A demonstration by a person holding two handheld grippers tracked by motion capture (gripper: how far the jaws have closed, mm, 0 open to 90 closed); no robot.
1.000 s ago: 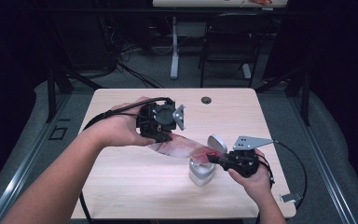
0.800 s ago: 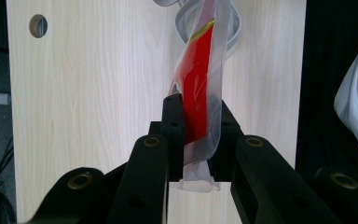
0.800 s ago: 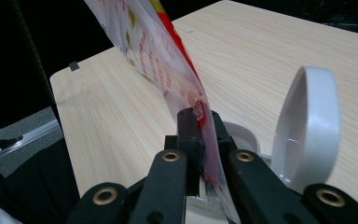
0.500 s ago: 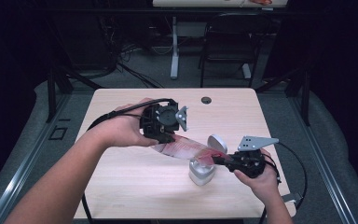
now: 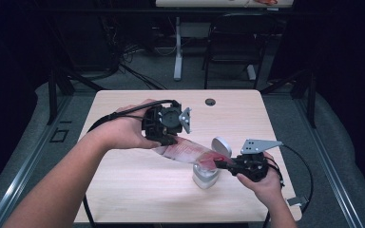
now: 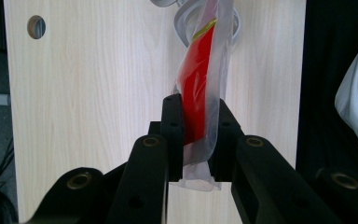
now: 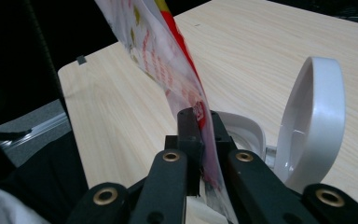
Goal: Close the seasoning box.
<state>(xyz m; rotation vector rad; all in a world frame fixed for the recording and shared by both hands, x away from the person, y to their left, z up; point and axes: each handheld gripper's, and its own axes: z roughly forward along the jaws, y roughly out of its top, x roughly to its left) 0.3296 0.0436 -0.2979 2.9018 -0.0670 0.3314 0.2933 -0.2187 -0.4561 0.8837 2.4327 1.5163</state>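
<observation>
Two forearms are seen in the high view; the left gripper (image 5: 165,124) is held at table centre, the right gripper (image 5: 247,165) at 4 o'clock, little moved since earlier. In the left gripper view, a red-printed plastic packet (image 6: 199,100) is clamped. In the right gripper view, its other end is pinched beside the open white container (image 7: 307,126).

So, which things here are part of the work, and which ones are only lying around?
In the work:
- plastic packet with red contents, held at both ends
- left gripper, shut on one end
- right gripper, shut on the other end
- white container with its hinged lid open, below the packet

Just there:
- table
- round hole in the tabletop
- chair behind the table
</observation>
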